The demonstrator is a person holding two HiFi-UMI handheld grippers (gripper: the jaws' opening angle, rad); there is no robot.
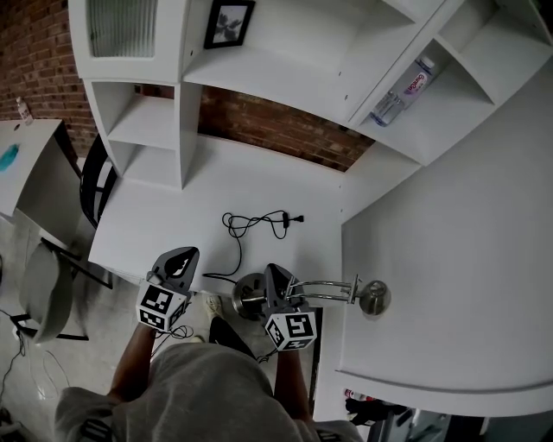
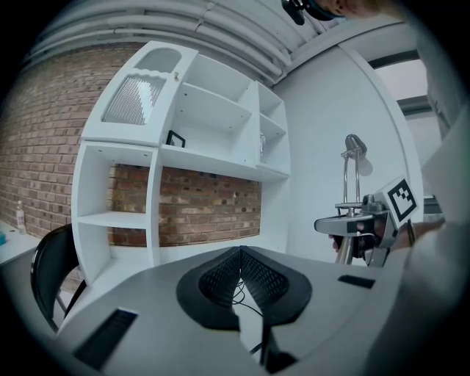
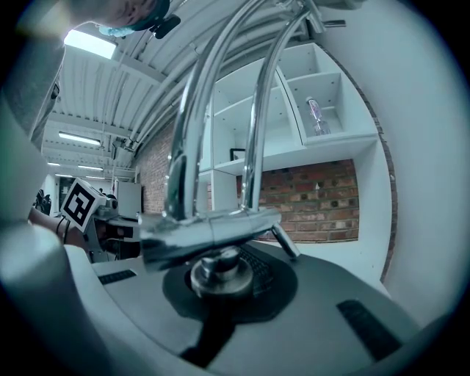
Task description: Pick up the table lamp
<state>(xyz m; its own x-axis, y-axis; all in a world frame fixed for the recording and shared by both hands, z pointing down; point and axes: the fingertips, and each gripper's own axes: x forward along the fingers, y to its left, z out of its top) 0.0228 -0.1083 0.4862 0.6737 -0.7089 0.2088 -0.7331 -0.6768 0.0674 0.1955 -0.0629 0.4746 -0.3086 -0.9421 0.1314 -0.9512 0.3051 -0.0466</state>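
The chrome table lamp [image 1: 321, 292] hangs over the white desk's [image 1: 155, 216] front edge, its round base [image 1: 244, 299] to the left and its head [image 1: 374, 297] to the right. My right gripper [image 1: 275, 278] is shut on the lamp's stem just above the base. In the right gripper view the crossbar and twin chrome tubes [image 3: 209, 233] rise from between the jaws. The lamp's black cord [image 1: 256, 223] trails across the desk to a loose plug. My left gripper [image 1: 181, 259] hovers left of the lamp, shut and holding nothing [image 2: 240, 255]. It sees the lamp [image 2: 354, 172] to its right.
A white shelf unit [image 1: 151, 129] stands at the back against a brick wall, with a framed picture [image 1: 229, 23] and a water bottle [image 1: 403, 90] on its shelves. A tall white panel [image 1: 458, 259] fills the right side. A black chair [image 1: 93, 183] sits at the left.
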